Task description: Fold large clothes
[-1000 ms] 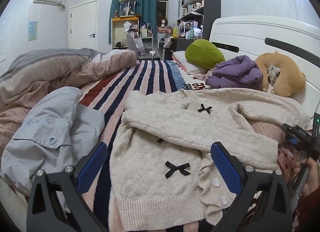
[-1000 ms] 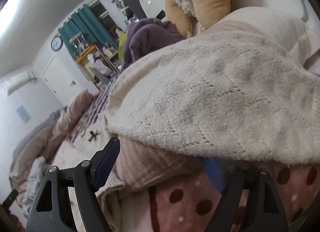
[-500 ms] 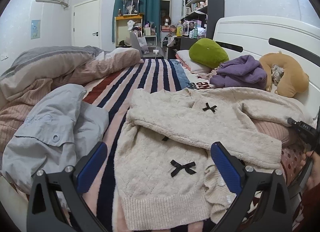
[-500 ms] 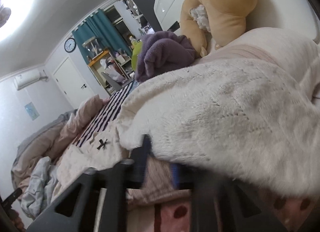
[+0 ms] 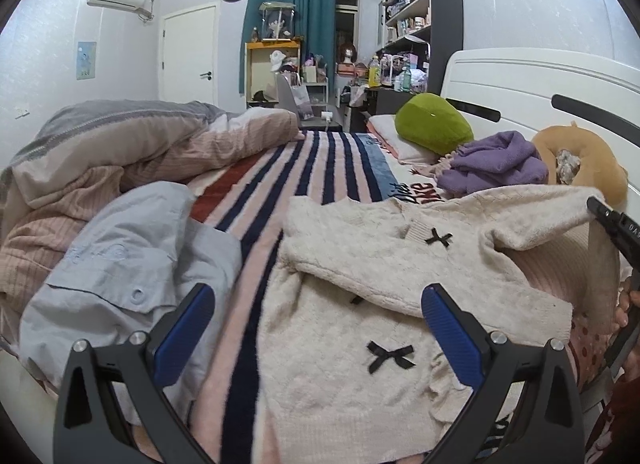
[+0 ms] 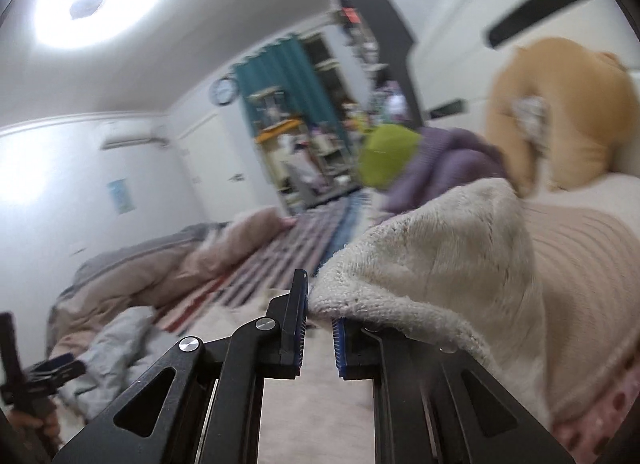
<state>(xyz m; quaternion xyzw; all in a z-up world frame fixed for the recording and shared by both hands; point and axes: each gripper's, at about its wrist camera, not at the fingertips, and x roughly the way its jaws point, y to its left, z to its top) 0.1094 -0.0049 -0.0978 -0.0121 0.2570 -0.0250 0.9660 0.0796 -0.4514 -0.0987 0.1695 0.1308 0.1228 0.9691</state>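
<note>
A cream knit cardigan (image 5: 352, 328) with black bows lies on the striped bed, one sleeve folded across its chest. My left gripper (image 5: 316, 328) is open and empty, hovering above its lower hem. My right gripper (image 6: 318, 316) is shut on the cardigan's right shoulder edge (image 6: 420, 264) and lifts it off the pink pillow (image 6: 580, 256). The right gripper also shows at the right edge of the left wrist view (image 5: 612, 223), holding the raised knit.
A light blue shirt (image 5: 120, 272) is crumpled left of the cardigan. A bunched duvet (image 5: 112, 159) fills the far left. A purple garment (image 5: 496, 163), green cushion (image 5: 432, 123) and tan neck pillow (image 5: 580, 159) lie by the white headboard (image 5: 540, 83).
My right gripper closed on the cardigan's shoulder edge and raised it off the pillow. My left gripper drew back slightly and stayed open.
</note>
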